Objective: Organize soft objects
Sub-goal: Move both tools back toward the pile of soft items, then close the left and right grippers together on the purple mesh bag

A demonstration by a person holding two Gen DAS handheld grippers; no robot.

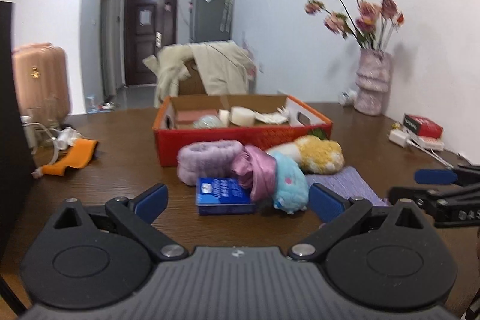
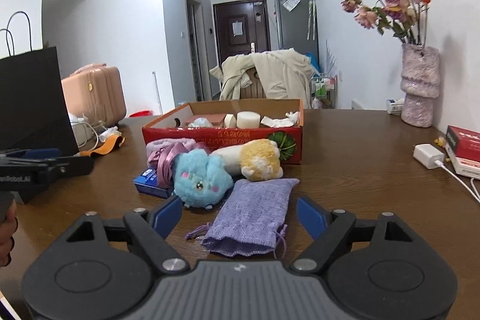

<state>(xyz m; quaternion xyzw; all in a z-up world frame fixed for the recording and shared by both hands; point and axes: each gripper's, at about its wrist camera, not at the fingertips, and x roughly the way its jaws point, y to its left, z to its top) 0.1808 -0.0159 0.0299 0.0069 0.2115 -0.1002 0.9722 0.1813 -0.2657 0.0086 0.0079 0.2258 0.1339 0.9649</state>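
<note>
Both grippers hover wide open over the pile of soft things, nothing picked yet.

The right gripper (image 2: 240, 218) has its fingers spread either side of the purple knit pouch (image 2: 255, 218), which lies flat on the table (image 2: 360, 170) nearest the front edge. The left gripper (image 1: 238, 197), jaws apart and empty, lines up on the blue tissue pack (image 1: 223, 195) and the blue plush (image 1: 289, 185). Behind them sit the pink satin scrunchie (image 1: 255, 170), the lilac headband (image 1: 207, 158) and the yellow plush (image 1: 318, 153), all just in front of the red box (image 1: 240, 137). My read: the pouch is light and limp and will droop, so pinch across its bunched mouth by the drawstring. The plushes will squash; grip mid-body.
</note>
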